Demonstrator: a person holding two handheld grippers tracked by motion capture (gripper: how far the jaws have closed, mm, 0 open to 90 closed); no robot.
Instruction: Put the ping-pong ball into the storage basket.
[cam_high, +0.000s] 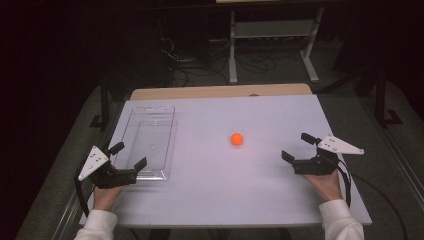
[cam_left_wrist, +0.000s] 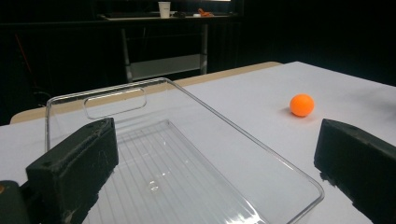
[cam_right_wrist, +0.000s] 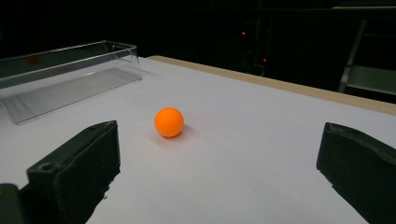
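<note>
From the high view, the orange ball (cam_high: 237, 139) sits free on the white table (cam_high: 250, 190) a little right of centre, touching nothing. The right gripper (cam_high: 298, 149) rests near the table's right edge with its jaws spread wide and empty; the ball lies at about ten o'clock from it, near. The left gripper (cam_high: 128, 155) sits at the near-left, jaws also spread and empty, straddling the near right corner of the clear tray (cam_high: 170, 135); from it the ball lies at about two o'clock, well apart. The tray's long axis runs from twelve to six o'clock along the table's left side. My judgement is that the right hand is the nearer one and is placed for the pick, with the tray as the likely goal across the table.

In the left gripper view, the tray (cam_left_wrist: 261, 144) stretches away between the open jaws, its ribbed floor bare and a handle slot cut into the far wall. The ball (cam_left_wrist: 301, 105) sits outside it at about one o'clock, beyond the tray's right wall.

In the right gripper view, the ball (cam_right_wrist: 169, 122) lies ahead between the open jaws, at about eleven o'clock, off the gripper's centre line, so a slight leftward swing seems needed before closing. The tray (cam_right_wrist: 70, 70) stands far off at ten o'clock
</note>
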